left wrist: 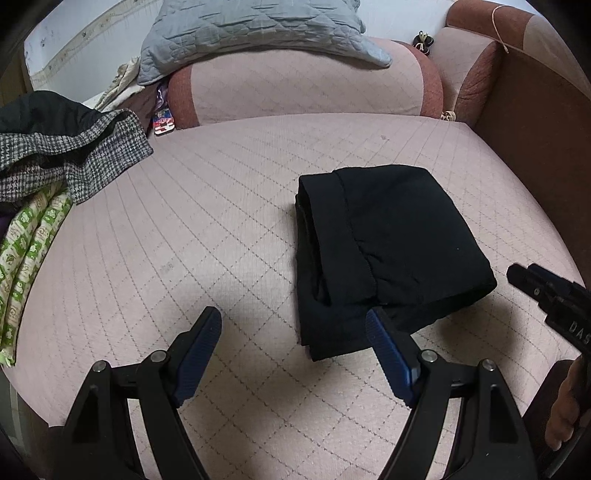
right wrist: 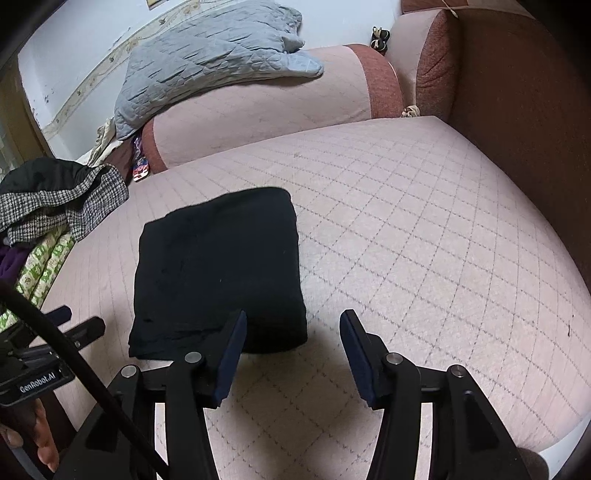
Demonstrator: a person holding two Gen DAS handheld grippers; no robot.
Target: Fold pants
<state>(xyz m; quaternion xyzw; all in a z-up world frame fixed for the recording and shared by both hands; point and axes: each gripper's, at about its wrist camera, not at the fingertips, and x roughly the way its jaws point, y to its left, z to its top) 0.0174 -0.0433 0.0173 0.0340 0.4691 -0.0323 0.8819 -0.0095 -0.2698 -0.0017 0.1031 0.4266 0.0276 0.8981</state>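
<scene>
Both tongs are empty: left gripper spread wide at the bottom of its frame, right gripper a bit narrower, neither touching anything. Black pants sit folded into a compact block mid-frame on the pink bed, so folding looks basically done, maybe just tidying left. Left view shows the stacked layers and hem edge, right view only a flat dark top

The folded pants were plain black, the sofa seat pale pink with a grey diamond grid, plus a houndstooth black-and-white coat, a grey-blue quilted pillow and green-printed fabric
</scene>
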